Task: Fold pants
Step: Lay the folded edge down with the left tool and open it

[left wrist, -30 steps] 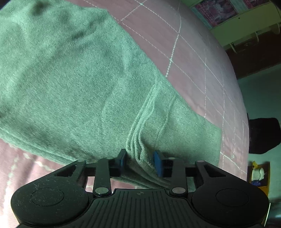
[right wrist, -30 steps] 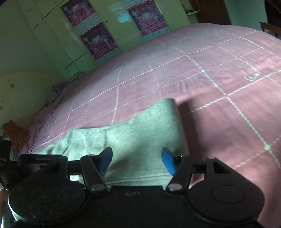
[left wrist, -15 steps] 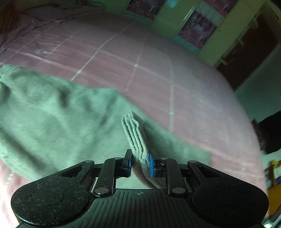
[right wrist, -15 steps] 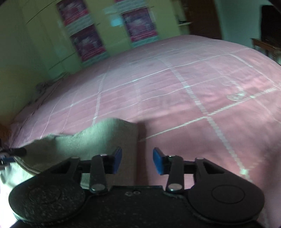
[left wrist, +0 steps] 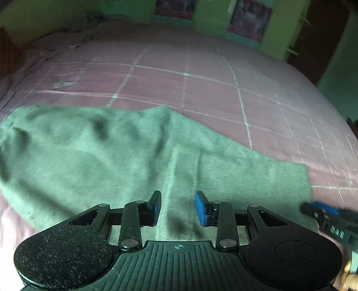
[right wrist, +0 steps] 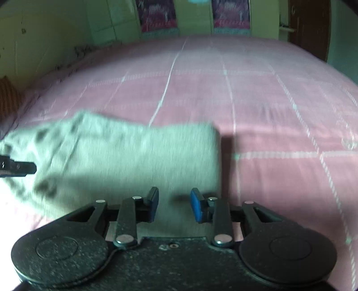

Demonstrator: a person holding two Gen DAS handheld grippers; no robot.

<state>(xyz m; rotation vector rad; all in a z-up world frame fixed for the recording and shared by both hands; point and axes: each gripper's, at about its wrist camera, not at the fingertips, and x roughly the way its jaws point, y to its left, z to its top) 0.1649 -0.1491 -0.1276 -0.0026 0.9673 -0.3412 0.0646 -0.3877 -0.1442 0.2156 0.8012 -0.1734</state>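
Released since half a second before: the left gripper (left wrist: 177,208), then clenched on a raised, stacked fold of cloth, stood with its blue pads apart and nothing between them. One second before, those pads had been parted around that same ridge of fabric.

Item: grey-green knit fabric pants (left wrist: 111,161), lying flat on the pink quilted bedspread with white stitched grid lines (left wrist: 212,94), near the bed's front edge. Lifted fold no longer visible; the surface showed only soft wrinkles. One narrower end reached toward the right in the left wrist view.

Item: right gripper (right wrist: 174,204), pads apart, empty, hovering low over the pants (right wrist: 125,154) near their squared right edge. Its opening matched the earlier frames. Its tip also appeared at the right margin of the left wrist view (left wrist: 322,210).

Assessment: the carried fold appeared laid down and let go. One fold seemed complete; the garment looked still long, so a further fold or smoothing was probably due.

Background: green walls with two dark posters (right wrist: 231,15).
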